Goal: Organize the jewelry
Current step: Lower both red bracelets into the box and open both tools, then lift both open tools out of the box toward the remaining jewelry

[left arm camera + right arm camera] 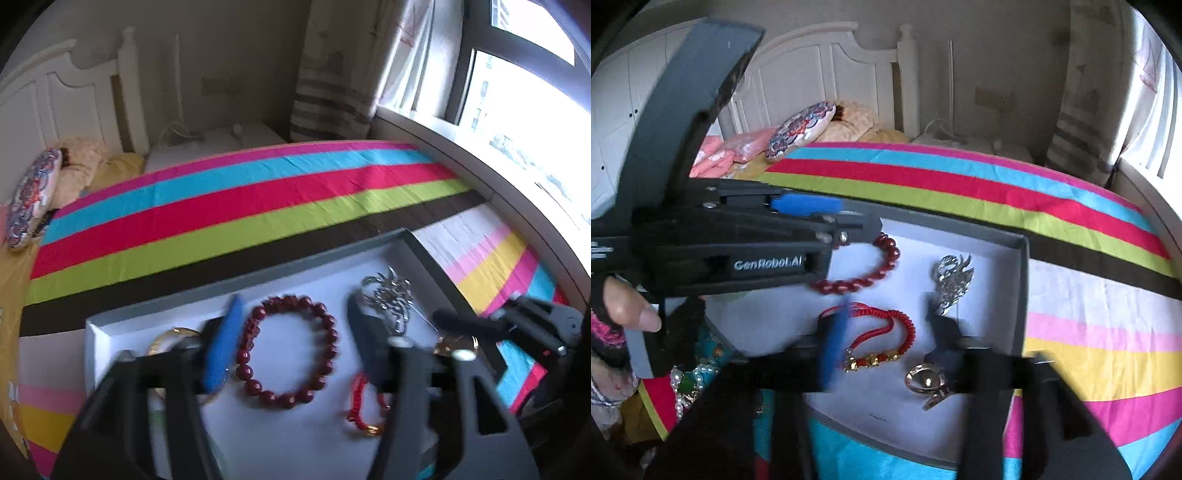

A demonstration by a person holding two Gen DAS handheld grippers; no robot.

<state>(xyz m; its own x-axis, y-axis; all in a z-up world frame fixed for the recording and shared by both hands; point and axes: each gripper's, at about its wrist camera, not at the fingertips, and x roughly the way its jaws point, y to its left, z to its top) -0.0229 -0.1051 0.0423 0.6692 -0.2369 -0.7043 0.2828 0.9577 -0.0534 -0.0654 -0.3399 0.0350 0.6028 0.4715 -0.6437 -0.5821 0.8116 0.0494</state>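
Tray [110, 328] w/ white floor lies under both grippers. Left gripper [291, 332]: jaws wide, nothing held, dark red bead bracelet [288, 350] between them. Right gripper [886, 332]: jaws wide, empty, red cord bracelet [882, 332] between them, gold ring [925, 380] just inside right jaw.

You had a shallow grey box with a white floor [1021, 291] on the striped bedspread [960, 177]. Inside, the dark red bead bracelet [886, 258] lay far left, the silver filigree brooch [951, 280] right of it, the red cord bracelet [886, 332] nearer.
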